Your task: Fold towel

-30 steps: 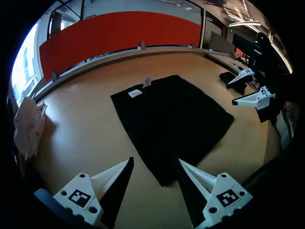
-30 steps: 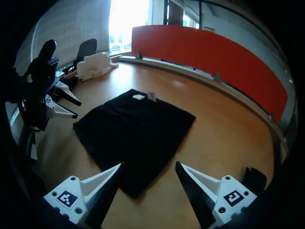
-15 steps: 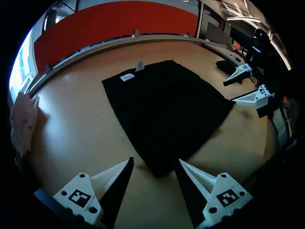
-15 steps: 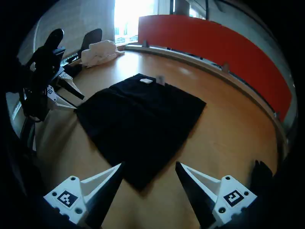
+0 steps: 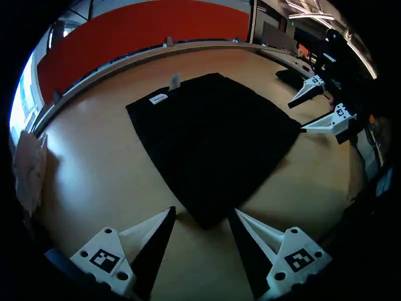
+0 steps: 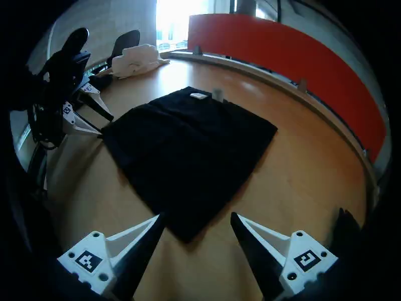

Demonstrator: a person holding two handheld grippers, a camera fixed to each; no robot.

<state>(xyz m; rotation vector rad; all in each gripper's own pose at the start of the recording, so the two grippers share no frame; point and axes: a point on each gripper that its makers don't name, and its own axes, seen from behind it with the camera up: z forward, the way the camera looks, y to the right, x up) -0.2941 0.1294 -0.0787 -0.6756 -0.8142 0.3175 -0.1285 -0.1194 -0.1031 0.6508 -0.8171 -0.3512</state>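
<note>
A black towel lies spread flat on the wooden table, with a white tag near its far corner. My left gripper is open, and the towel's near corner lies between its fingertips. The right gripper shows farther off at the towel's right corner. In the right gripper view the towel points a corner between the open fingers of my right gripper. The left gripper is at the towel's left corner, held by a dark-sleeved hand.
A red partition runs along the table's far edge. A pile of white cloth sits at the table's end beside a dark chair. A black object lies on the table past the right gripper.
Both grippers have moved in towards the towel, each closing on its own corner. The towel lies as before. Both pairs of fingers stay open.
</note>
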